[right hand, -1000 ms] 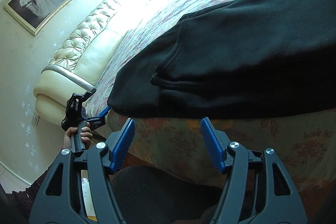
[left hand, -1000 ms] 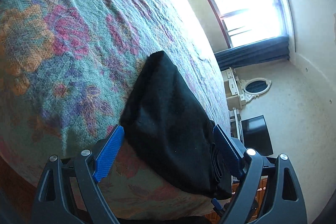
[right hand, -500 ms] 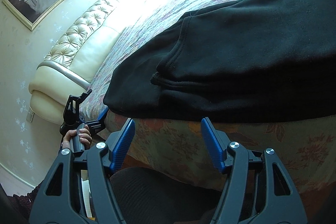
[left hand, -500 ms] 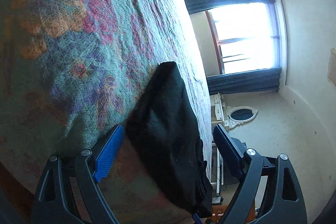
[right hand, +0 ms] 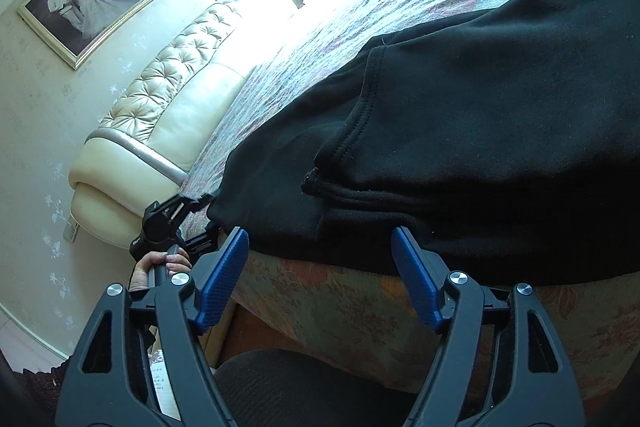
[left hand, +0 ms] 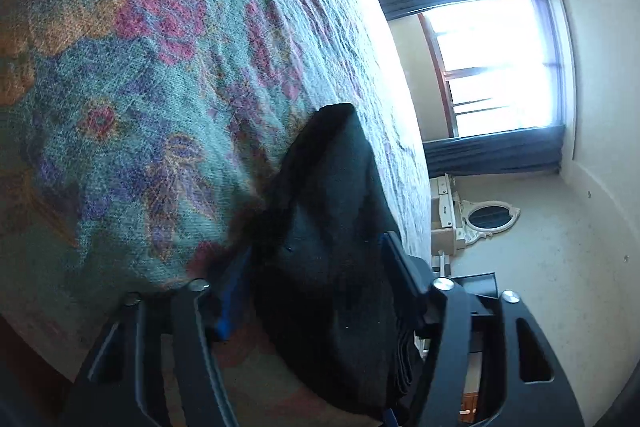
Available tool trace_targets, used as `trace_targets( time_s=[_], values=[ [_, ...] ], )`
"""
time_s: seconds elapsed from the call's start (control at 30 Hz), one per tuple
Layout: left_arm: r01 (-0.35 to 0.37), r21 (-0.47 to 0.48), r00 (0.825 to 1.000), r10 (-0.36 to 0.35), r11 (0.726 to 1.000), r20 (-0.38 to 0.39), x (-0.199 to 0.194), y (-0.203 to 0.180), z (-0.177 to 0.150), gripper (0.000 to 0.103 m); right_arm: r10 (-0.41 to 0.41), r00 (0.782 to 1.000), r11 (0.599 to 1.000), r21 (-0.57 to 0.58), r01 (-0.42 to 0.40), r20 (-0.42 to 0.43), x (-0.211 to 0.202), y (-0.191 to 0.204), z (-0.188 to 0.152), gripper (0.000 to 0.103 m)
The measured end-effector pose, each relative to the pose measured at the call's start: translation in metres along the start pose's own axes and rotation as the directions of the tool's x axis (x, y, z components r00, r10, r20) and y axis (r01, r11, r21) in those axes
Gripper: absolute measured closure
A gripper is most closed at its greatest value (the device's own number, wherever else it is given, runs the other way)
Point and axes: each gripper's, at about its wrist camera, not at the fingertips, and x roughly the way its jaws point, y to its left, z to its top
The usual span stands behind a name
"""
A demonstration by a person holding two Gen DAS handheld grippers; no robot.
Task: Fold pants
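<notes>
The black pants (left hand: 332,227) lie folded along the near edge of a bed with a floral cover (left hand: 132,87). In the left wrist view, my left gripper (left hand: 320,267) has its blue pads on either side of the end of the folded pants, with the cloth between them. In the right wrist view, the pants (right hand: 460,131) lie in layers, a seamed edge on top. My right gripper (right hand: 322,267) is open just below the pants' near edge, not touching. The left gripper (right hand: 176,223) shows at the pants' left end, held by a hand.
A cream tufted headboard (right hand: 168,115) stands at the bed's far end under a framed photo (right hand: 84,7). A bright window with dark curtains (left hand: 496,67) and a white dresser with an oval mirror (left hand: 480,215) lie beyond the bed. A dark chair seat (right hand: 304,387) is below my right gripper.
My left gripper has moved forward over the end of the pants and its jaws have narrowed around the cloth. My right gripper has edged closer to the pants' edge and stays open.
</notes>
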Motion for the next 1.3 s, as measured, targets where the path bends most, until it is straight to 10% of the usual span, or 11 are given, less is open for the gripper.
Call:
trace_targets(
  time_s=[0.43,0.67,1.07,1.3],
  values=[
    [0.047,-0.027,0.997,-0.045,0.999,0.07,-0.01,-0.011,-0.014,0.081,0.014,1.0,1.0,-0.01,-0.014,0.019,-0.002,-0.002,-0.002,0.025],
    [0.034,0.189,0.994,-0.053,0.981,0.095,-0.02,-0.101,-0.029,0.081,0.031,0.999,1.0,-0.003,-0.031,0.035,-0.006,-0.005,-0.004,0.025],
    [0.146,0.677,0.988,-0.069,0.721,-0.14,0.052,-0.259,-0.174,0.081,0.107,0.97,0.988,0.082,-0.127,0.216,-0.045,-0.026,-0.008,0.025],
    [0.121,0.724,0.959,0.109,0.679,-0.262,0.139,-0.226,-0.238,0.089,0.123,0.95,0.962,0.199,-0.185,0.288,-0.061,-0.051,-0.01,0.023]
  ],
)
